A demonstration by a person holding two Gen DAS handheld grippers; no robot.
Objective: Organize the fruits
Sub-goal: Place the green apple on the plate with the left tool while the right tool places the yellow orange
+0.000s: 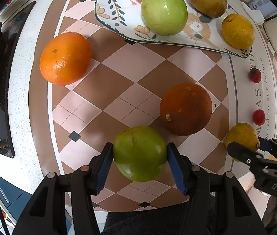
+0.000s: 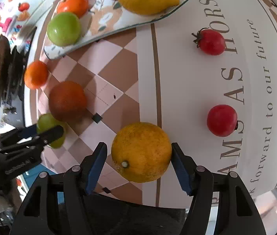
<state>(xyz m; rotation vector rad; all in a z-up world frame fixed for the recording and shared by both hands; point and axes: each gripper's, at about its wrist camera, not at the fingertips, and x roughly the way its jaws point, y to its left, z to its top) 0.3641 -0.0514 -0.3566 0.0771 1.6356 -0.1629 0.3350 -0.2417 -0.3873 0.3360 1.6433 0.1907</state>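
The left wrist view shows the left gripper (image 1: 139, 156) pinching a green apple (image 1: 139, 153) on the checked mat (image 1: 119, 74), both blue pads against its sides; the right wrist view shows that apple only partly, behind the other tool. There the right gripper (image 2: 140, 159) straddles a yellow lemon (image 2: 141, 152), the right pad touching its skin and the left pad just clear, so I cannot tell if it grips. Only the left view takes in the whole patterned plate (image 1: 119, 5), holding an orange, a green apple, a brownish fruit and a lemon near its rim. Two red cherry tomatoes (image 2: 221, 120) lie well apart on the white lettered band. A dark orange (image 1: 185, 109) sits just beside the held apple, between it and the plate; a bright orange (image 1: 65, 58) lies near the mat's left edge. Open checks remain mid-mat.
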